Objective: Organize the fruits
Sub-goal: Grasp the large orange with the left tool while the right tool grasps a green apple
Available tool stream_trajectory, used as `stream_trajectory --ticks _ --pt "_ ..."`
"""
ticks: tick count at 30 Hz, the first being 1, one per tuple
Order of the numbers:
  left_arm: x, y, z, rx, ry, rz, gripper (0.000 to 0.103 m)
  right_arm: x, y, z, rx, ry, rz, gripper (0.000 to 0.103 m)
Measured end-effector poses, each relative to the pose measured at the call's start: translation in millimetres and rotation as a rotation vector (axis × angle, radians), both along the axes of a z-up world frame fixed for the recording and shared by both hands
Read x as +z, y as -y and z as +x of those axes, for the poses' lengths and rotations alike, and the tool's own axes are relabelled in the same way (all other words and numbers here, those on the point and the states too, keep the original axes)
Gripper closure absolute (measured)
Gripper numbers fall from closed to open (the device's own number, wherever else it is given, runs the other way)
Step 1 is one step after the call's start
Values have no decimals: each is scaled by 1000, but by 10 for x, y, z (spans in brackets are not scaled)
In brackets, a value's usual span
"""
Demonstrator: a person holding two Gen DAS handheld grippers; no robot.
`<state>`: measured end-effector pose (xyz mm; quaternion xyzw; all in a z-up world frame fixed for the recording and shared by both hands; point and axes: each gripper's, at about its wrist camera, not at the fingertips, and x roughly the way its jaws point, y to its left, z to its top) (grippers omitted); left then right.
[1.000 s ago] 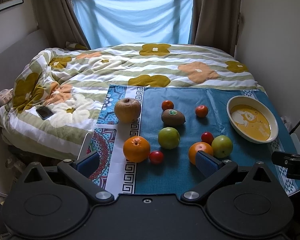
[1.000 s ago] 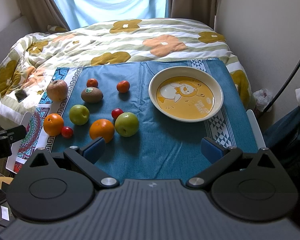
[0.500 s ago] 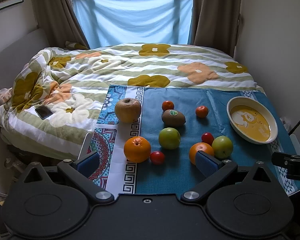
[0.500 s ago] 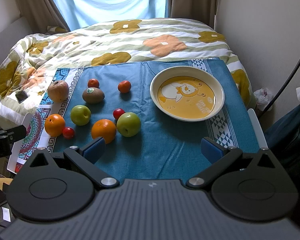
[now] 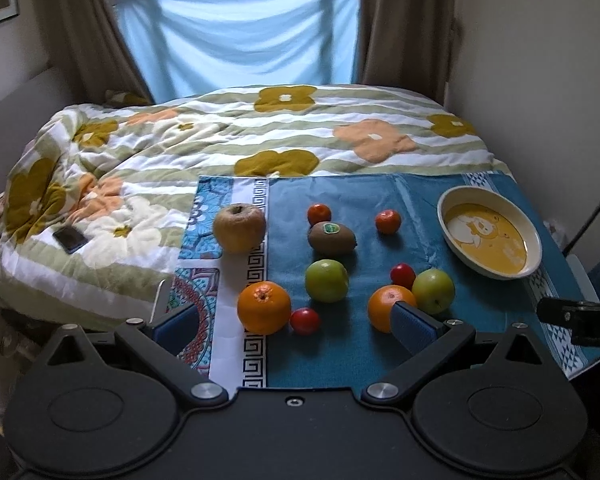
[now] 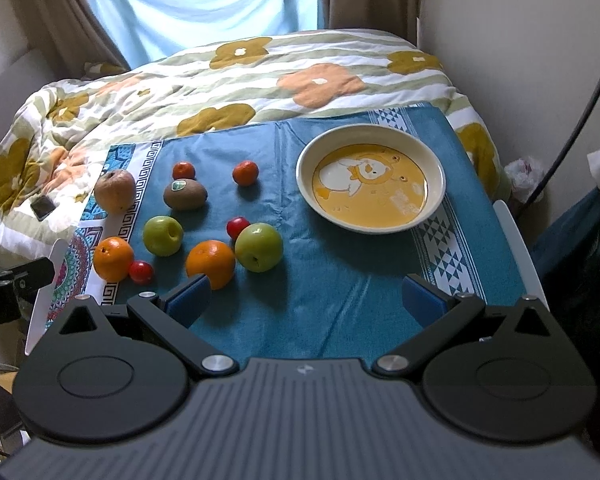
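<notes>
Fruit lies loose on the blue cloth (image 6: 320, 300) over the desk: oranges (image 5: 263, 307), green apples (image 6: 259, 247), a kiwi (image 5: 331, 238); the bowl (image 6: 434, 168) holds none. My left claw (image 5: 294, 322) and right claw (image 6: 306, 300) both hang released above the near edge, grasping nothing.

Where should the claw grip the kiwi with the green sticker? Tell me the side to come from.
Grip the kiwi across its short middle, coming from above. It lies on its side, long axis left to right, sticker up. The small orange fruit sits close behind it, so the near side is freer.
</notes>
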<state>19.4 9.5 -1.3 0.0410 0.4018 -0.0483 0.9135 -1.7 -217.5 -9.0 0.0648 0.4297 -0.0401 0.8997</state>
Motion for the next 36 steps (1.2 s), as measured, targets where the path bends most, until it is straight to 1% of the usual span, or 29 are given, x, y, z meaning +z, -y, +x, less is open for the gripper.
stream_trajectory --ticks 2,5,10,16,18,21,24,28,30,35,36 --pt "-60 12 60 -30 -5 -6 0 -39 35 28 -5 -1 6 0" --pt "-194 79 156 -46 -18 4 0 -124 80 110 24 1 9 0" --pt "-439 244 264 -52 -27 2 0 -326 177 342 119 -10 22 0" --pt "-753 514 380 -102 -45 -5 3 -582 279 635 283 -3 39 0" --pt "-870 612 428 -128 -58 -3 8 -670 292 722 344 -7 40 0" --pt "-1042 760 503 -168 -72 19 10 -801 312 855 438 -15 47 0" --pt "-1167 854 561 -194 -80 40 10 -898 316 957 502 -21 56 0" --pt "-1315 938 666 -222 -93 74 13 -1007 294 1080 584 -20 64 6" --pt "-1368 956 711 -225 -101 78 20 -1059 289 1139 609 -26 61 9" --pt "-1434 1004 785 -238 -102 86 21 -1134 313 1256 646 -42 78 15" --pt "-1448 1019 807 -242 -104 89 24 -1139 318 1269 652 -42 82 15"
